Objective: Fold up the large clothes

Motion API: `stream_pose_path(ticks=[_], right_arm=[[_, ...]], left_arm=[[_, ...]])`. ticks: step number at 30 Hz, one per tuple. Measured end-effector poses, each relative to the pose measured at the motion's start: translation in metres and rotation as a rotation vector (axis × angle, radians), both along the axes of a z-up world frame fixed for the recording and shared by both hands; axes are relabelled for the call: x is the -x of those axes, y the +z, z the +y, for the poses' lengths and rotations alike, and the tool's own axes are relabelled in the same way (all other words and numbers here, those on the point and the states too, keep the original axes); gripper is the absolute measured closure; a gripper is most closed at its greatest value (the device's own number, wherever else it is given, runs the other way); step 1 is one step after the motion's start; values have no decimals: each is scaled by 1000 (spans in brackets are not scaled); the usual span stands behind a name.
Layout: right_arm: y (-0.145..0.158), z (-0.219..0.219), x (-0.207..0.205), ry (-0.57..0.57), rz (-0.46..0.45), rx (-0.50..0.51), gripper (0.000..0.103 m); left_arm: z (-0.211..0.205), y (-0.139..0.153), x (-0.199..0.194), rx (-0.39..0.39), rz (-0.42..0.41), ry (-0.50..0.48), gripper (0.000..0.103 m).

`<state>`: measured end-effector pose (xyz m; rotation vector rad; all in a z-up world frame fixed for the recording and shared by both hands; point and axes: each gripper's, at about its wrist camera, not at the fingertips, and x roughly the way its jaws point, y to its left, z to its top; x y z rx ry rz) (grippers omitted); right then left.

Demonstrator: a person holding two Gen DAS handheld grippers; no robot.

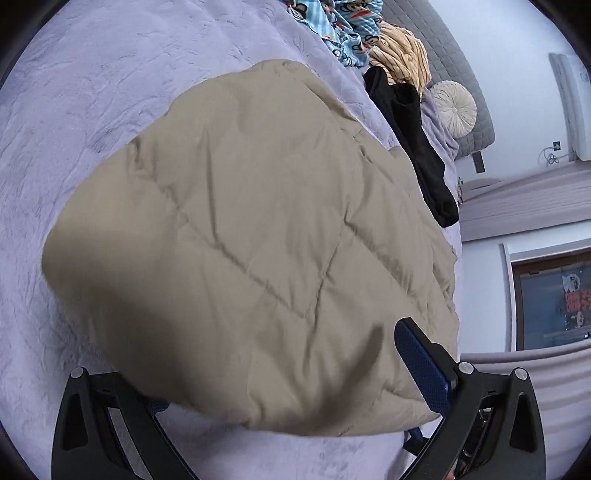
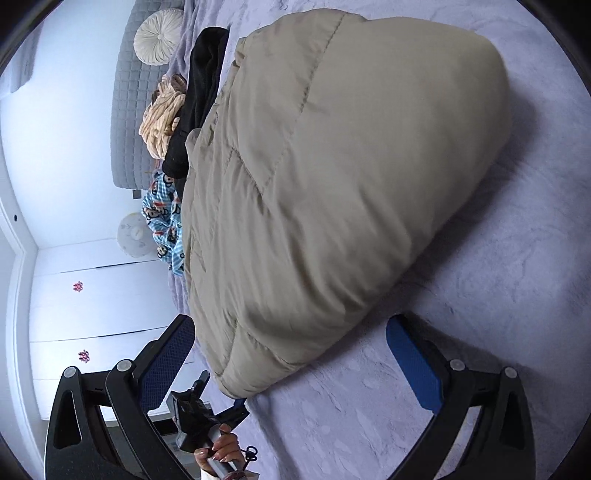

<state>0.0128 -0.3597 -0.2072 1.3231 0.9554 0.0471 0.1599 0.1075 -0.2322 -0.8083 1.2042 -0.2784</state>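
A beige quilted jacket (image 1: pixel 258 221) (image 2: pixel 332 166) lies folded into a puffy bundle on the lavender bed cover (image 1: pixel 74 110) (image 2: pixel 480 332). My left gripper (image 1: pixel 291 332) stands wide at the jacket's near edge. Its right blue pad (image 1: pixel 421 365) rests against the fabric, and the jacket covers its left finger. In the right wrist view the left gripper (image 2: pixel 210 410), held by a hand (image 2: pixel 221 446), sits at the jacket's near corner. My right gripper (image 2: pixel 291 325) is open wide. The jacket's near end lies between its pads (image 2: pixel 413 365) without touching them.
Beyond the jacket lie a black garment (image 1: pixel 417 140) (image 2: pixel 203 81), a cream striped one (image 1: pixel 399 55) (image 2: pixel 162 118) and blue cartoon-print fabric (image 1: pixel 351 26) (image 2: pixel 162 221). A round cushion (image 1: pixel 454 107) (image 2: pixel 159 37) leans on the grey headboard (image 2: pixel 129 110). White wardrobe doors (image 2: pixel 92 314) stand past the bed's edge.
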Motion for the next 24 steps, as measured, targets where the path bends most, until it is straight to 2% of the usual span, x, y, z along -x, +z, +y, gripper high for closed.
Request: stream_pose_path(ticks=[3, 6, 7, 8, 9, 10, 11, 12, 13, 14, 15, 16, 19, 24], right_arm=[[-5, -4, -20, -15, -33, -31, 0], [-14, -3, -42, -18, -44, -38, 0], [-16, -2, -48, -16, -44, -33, 0], [-17, 0, -53, -12, -42, -24, 0], [-18, 0, -56, -11, -40, -17, 0], [-19, 1, -57, -16, -36, -17, 0], [-19, 1, -57, -22, -34, -21, 0], [-19, 0, -56, -29, -32, -28, 4], [-18, 0, -55, -34, -21, -30, 26], [-19, -1, -54, -33, 0, -24, 44], [-21, -2, -53, -27, 5, -33, 58], [-20, -3, -50, -34, -1, -33, 67], [-8, 1, -46, -32, -28, -3, 76], [16, 9, -27, -12, -66, 40, 78]], left_arm=[[-5, -13, -19, -39, 23, -4, 0], [-11, -18, -25, -69, 8, 5, 0], [-9, -16, -25, -72, 1, 14, 5], [-9, -15, -24, -77, -9, 27, 26], [-5, -13, -23, -67, -18, 26, 38], [-3, -11, -23, -52, -24, 25, 57], [0, -8, -22, -45, -34, 29, 68], [2, -3, -21, -42, -51, 23, 73], [2, 4, -21, -46, -75, 10, 80], [1, 11, -19, -60, -98, -7, 83], [-1, 20, -17, -86, -127, -33, 84], [-5, 29, -16, -118, -154, -60, 85], [-11, 54, -6, -181, -233, -134, 85], [-6, 77, 20, -225, -283, -229, 85]])
